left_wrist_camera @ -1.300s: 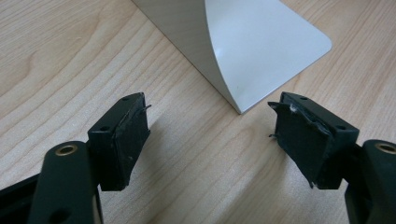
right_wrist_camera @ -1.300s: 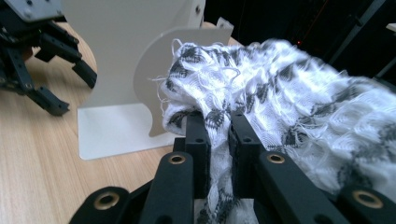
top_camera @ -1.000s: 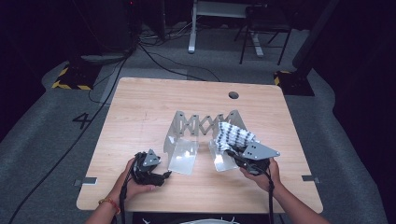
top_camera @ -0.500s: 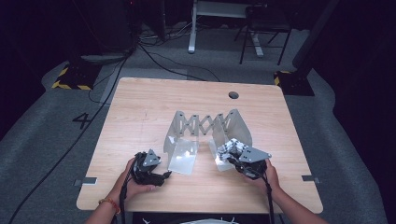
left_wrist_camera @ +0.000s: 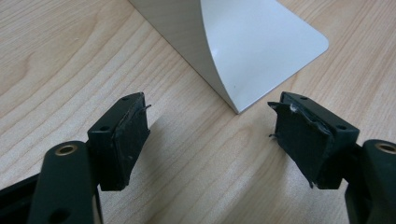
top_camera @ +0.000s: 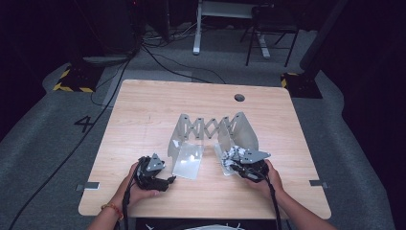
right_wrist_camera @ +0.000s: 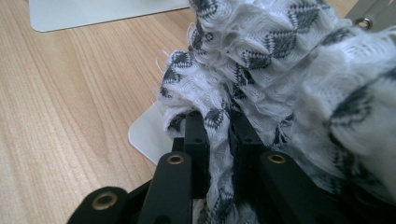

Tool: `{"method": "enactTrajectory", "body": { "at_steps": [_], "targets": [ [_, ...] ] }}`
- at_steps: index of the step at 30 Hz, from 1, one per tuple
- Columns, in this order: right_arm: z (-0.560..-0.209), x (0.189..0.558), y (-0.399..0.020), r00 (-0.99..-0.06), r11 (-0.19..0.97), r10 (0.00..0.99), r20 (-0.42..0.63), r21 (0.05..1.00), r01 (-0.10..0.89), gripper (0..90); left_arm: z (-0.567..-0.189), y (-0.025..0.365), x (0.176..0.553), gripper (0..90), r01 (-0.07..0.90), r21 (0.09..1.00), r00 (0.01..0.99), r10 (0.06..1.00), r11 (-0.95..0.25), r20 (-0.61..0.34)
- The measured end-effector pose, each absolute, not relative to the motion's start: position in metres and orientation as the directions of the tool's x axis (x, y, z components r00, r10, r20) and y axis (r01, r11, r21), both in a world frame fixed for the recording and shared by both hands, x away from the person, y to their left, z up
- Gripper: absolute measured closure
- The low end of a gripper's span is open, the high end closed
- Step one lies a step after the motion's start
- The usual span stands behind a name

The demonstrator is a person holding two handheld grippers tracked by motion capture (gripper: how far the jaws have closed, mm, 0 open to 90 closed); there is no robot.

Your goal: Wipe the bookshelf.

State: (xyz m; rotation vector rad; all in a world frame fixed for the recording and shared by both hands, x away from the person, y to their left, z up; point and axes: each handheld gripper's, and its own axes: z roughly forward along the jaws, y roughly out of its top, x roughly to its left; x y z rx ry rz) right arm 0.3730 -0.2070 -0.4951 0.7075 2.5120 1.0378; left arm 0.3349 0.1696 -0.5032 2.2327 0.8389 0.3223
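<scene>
Down at the near right of the bench (top_camera: 143, 120), the right tongs (top_camera: 233, 161) were clamped on a white cloth (right_wrist_camera: 280, 70) with a dark grey zigzag pattern, their jaws nearly together with a fold of the fabric pinched between the pads. The cloth bunched up over and ahead of the jaws, and in the high view it lay crumpled on the right foot plate (top_camera: 225, 163) of a folding metal rack (top_camera: 210, 127), whose two upright end plates were joined by a scissor lattice. In the right gripper view a rounded corner of that pale plate (right_wrist_camera: 147, 135) showed on the wood just below the cloth.

The left tongs (top_camera: 165, 181) rested at the near left, held in the person's left hand (top_camera: 139, 184), apart from the rack. Their jaws stood wide with nothing between them, only bare wood, and the rounded corner of the rack's left foot plate (left_wrist_camera: 252, 51) lay just ahead of the pads (left_wrist_camera: 133, 130).
</scene>
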Motion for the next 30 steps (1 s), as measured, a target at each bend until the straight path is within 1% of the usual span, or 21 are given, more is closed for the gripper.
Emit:
{"method": "enactTrajectory", "body": {
  "at_steps": [3,4,6,9,14,16,20,22,25,28,30],
  "targets": [
    [-0.493,0.372,-0.207,-0.808,0.615,0.573,-0.137,0.724,0.313,80.6,-0.503,0.170,0.335,26.0,0.473,0.703,0.758,0.652,-0.531,-0.017],
    [-0.488,0.369,-0.209,-0.791,0.605,0.588,-0.170,0.741,0.291,80.6,-0.503,0.170,0.335,26.0,0.472,0.703,0.758,0.652,-0.532,-0.017],
    [-0.484,0.366,-0.210,-0.783,0.597,0.595,-0.181,0.752,0.280,80.6,-0.503,0.169,0.335,25.9,0.472,0.703,0.759,0.651,-0.532,-0.016],
    [-0.473,0.359,-0.211,-0.759,0.596,0.604,-0.242,0.770,0.229,80.6,-0.503,0.169,0.335,25.9,0.470,0.704,0.761,0.649,-0.532,-0.017],
    [-0.461,0.357,-0.212,-0.717,0.577,0.644,-0.267,0.785,0.226,80.5,-0.503,0.169,0.335,25.9,0.468,0.704,0.762,0.647,-0.535,-0.014],
    [-0.456,0.356,-0.214,-0.686,0.567,0.667,-0.290,0.795,0.215,80.5,-0.503,0.169,0.335,25.9,0.465,0.703,0.765,0.644,-0.537,-0.014],
    [-0.442,0.353,-0.216,-0.655,0.544,0.690,-0.308,0.818,0.188,80.4,-0.503,0.169,0.335,25.7,0.467,0.702,0.765,0.643,-0.539,-0.015],
    [-0.433,0.354,-0.216,-0.641,0.522,0.705,-0.302,0.834,0.181,80.4,-0.503,0.169,0.335,25.6,0.465,0.702,0.765,0.643,-0.539,-0.013],
    [-0.417,0.360,-0.210,-0.633,0.505,0.713,-0.302,0.847,0.165,80.4,-0.503,0.168,0.335,25.6,0.472,0.699,0.760,0.650,-0.537,-0.014],
    [-0.411,0.366,-0.202,-0.625,0.518,0.711,-0.322,0.841,0.156,80.4,-0.502,0.165,0.335,25.7,0.481,0.696,0.750,0.662,-0.534,-0.010],
    [-0.410,0.372,-0.198,-0.626,0.529,0.707,-0.329,0.833,0.160,80.4,-0.501,0.163,0.334,27.4,0.497,0.696,0.735,0.678,-0.518,-0.020]
  ]
}}
